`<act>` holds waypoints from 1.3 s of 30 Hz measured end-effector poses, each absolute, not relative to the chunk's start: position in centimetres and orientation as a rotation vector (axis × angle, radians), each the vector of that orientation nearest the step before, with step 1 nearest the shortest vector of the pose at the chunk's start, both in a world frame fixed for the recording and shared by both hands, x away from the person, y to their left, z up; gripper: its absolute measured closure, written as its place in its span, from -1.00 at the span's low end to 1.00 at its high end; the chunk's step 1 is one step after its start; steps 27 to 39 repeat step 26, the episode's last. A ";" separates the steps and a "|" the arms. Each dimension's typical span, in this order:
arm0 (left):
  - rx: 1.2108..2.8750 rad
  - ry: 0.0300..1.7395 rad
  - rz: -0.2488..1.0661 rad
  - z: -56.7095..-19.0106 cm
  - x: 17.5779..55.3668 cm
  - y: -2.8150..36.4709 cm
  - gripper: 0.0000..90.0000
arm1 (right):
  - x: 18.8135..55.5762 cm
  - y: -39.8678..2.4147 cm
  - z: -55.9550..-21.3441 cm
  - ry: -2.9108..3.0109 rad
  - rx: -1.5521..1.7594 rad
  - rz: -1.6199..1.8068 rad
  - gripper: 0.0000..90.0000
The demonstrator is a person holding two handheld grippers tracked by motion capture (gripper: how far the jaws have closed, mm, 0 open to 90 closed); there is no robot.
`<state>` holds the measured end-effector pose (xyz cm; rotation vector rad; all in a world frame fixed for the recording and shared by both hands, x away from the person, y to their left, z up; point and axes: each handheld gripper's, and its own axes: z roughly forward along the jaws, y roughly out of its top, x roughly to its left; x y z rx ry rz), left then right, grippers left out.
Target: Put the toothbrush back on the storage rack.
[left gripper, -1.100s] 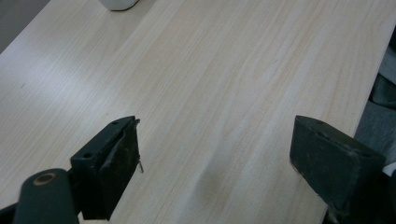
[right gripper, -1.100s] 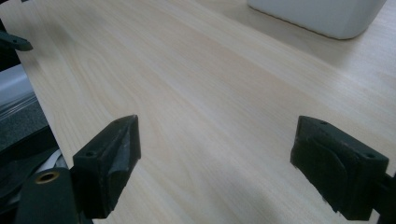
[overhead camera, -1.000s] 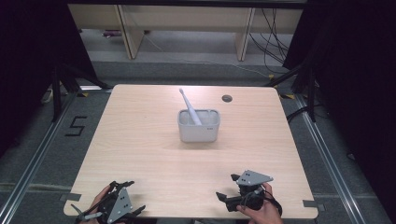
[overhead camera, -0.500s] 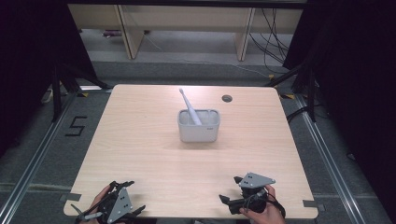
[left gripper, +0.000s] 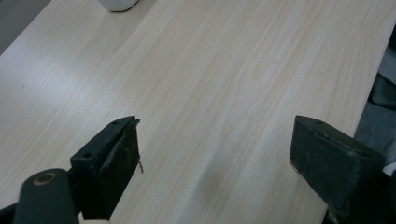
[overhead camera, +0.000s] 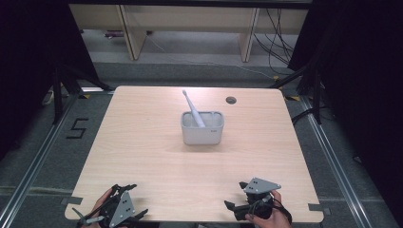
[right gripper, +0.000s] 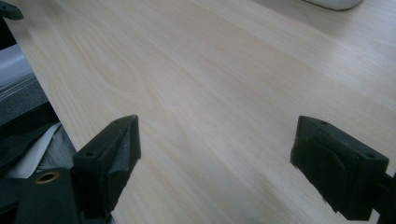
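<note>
Two hand-held grippers rest at the near edge of a pale wooden table, both spread and holding nothing.

The left hand-held gripper (overhead camera: 124,209) sits at the near left corner, its jaws wide apart over bare wood in the left gripper view (left gripper: 212,163); the right hand-held gripper (overhead camera: 237,209) sits at the near right edge, gripped by a hand (overhead camera: 266,219), its jaws likewise wide apart in the right gripper view (right gripper: 215,163); the table (overhead camera: 142,156) lies bare between them and the middle; farther off, near the table's centre, stands a white holder (overhead camera: 202,128) with a white toothbrush (overhead camera: 192,108) leaning in it, head up and tilted left; beyond it, near the far edge, a small round hole (overhead camera: 231,99) marks the tabletop.
</note>
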<state>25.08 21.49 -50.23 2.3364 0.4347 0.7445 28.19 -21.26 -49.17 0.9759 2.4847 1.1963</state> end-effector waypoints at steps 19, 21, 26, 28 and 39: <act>2.336 0.434 0.745 -50.2 25.1 21.5 -0.66 | 28.1 -21.2 -49.2 2.478 0.989 1.188 -0.64; 2.337 0.434 0.746 -50.2 25.1 21.5 -0.66 | 28.1 -21.2 -49.2 2.479 0.988 1.189 -0.64; 2.336 0.435 0.747 -50.2 25.1 21.5 -0.66 | 28.1 -21.2 -49.2 2.479 0.987 1.188 -0.64; 2.336 0.435 0.747 -50.2 25.1 21.5 -0.66 | 28.1 -21.2 -49.2 2.479 0.987 1.188 -0.64; 2.336 0.435 0.747 -50.2 25.1 21.5 -0.66 | 28.1 -21.2 -49.2 2.479 0.987 1.188 -0.64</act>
